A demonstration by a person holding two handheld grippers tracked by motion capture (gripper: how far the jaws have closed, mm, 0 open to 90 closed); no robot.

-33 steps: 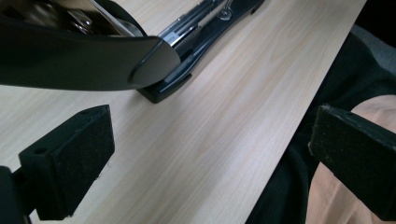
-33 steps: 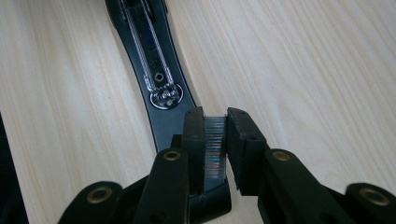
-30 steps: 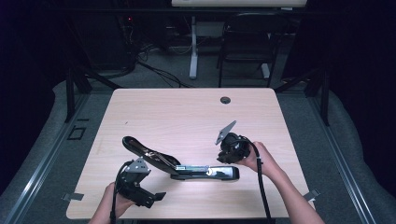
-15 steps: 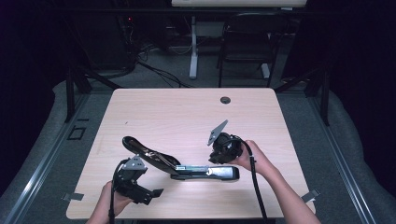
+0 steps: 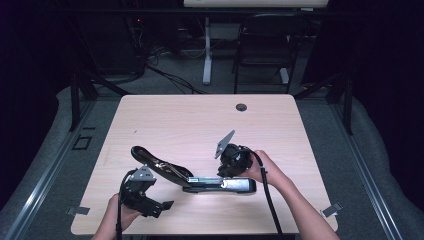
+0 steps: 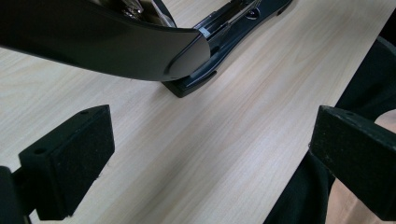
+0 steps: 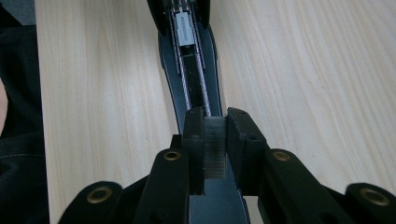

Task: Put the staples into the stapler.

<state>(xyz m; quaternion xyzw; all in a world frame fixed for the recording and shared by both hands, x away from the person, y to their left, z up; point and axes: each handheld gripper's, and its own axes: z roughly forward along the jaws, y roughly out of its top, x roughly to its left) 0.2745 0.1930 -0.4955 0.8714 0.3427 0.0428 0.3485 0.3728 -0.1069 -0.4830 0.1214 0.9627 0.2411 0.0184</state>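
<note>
Stapler (image 5: 200, 177) lid swung open toward 10 o'clock on tabletop (image 5: 200, 125) so right tool (image 7: 215, 140), clamped on staple strip (image 7: 215, 148), can load channel; left tool (image 6: 205, 154) apart, idle.

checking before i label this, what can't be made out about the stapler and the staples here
- Staple strip, right gripper view: its lower end is hidden between the right claw pads.
- Stapler channel, high view: too small to see inside; the right claw covers its end.
- Stapler lid, left gripper view: cut off by the top edge.
- Left claw: open, tips cut off.
</note>
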